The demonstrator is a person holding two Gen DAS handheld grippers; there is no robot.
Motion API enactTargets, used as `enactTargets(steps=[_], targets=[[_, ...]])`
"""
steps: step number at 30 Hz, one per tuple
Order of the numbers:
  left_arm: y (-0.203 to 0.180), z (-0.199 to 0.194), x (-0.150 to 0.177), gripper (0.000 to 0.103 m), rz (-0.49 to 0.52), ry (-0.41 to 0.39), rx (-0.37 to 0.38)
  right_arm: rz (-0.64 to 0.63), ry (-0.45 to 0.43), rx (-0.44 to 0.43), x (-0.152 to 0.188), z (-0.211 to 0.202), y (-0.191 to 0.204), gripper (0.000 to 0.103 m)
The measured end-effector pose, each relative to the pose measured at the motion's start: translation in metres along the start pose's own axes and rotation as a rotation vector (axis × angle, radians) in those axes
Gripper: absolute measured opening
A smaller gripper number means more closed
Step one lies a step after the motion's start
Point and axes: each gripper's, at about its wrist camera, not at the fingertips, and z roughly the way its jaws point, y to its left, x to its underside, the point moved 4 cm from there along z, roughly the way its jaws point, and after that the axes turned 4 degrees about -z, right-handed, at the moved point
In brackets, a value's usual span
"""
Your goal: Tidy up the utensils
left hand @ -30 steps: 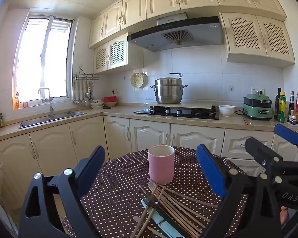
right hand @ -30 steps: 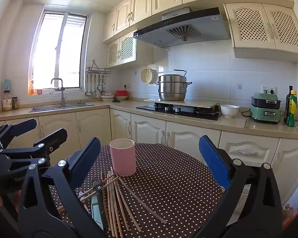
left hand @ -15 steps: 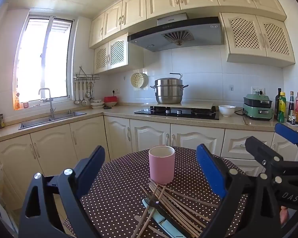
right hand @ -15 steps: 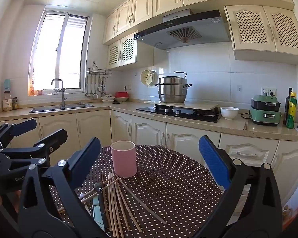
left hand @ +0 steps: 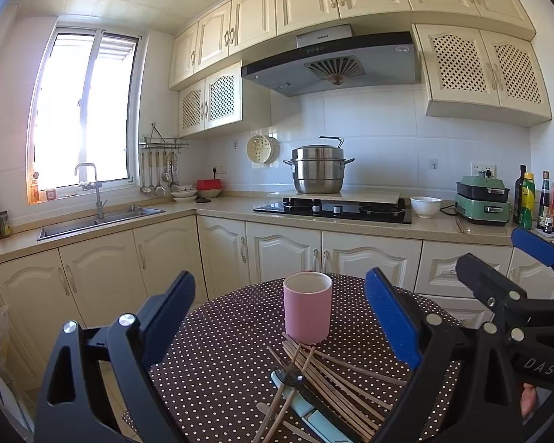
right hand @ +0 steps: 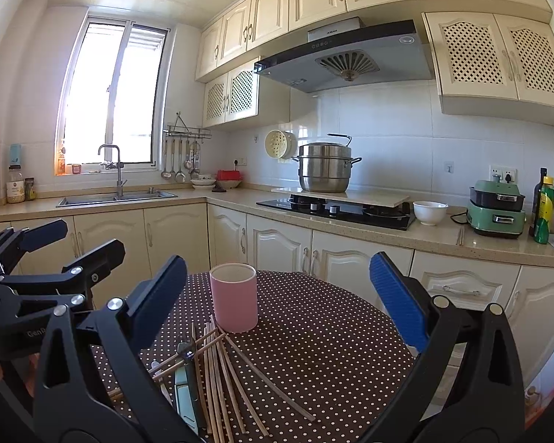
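Observation:
A pink cup (left hand: pixel 307 308) stands upright on a round table with a brown polka-dot cloth (left hand: pixel 221 361). In front of it lies a loose pile of wooden chopsticks (left hand: pixel 336 376) with a light-blue-handled utensil (left hand: pixel 315 419) among them. My left gripper (left hand: pixel 279 317) is open and empty, held above the table short of the pile. My right gripper (right hand: pixel 277 302) is open and empty too; the cup (right hand: pixel 234 297) and chopsticks (right hand: pixel 221 376) lie between its fingers in its view. Each gripper shows at the edge of the other's view.
Behind the table runs a kitchen counter with a sink (left hand: pixel 99 217), a hob with a steel pot (left hand: pixel 318 170), a white bowl (left hand: pixel 426 206), a green appliance (left hand: pixel 484 201) and bottles (left hand: pixel 535 203). Cabinets line the wall below.
Both views have shifted only slightly; the right gripper has risen a little. Nothing on the table has moved and both grippers stay open.

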Motion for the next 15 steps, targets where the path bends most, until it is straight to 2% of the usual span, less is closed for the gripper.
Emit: enactTargets(steps=[15], targets=[[0.001,0.011,0.002,0.091,0.002,0.007,0.005,-0.001,0.012,0.006,0.003,0.007,0.003,0.097]])
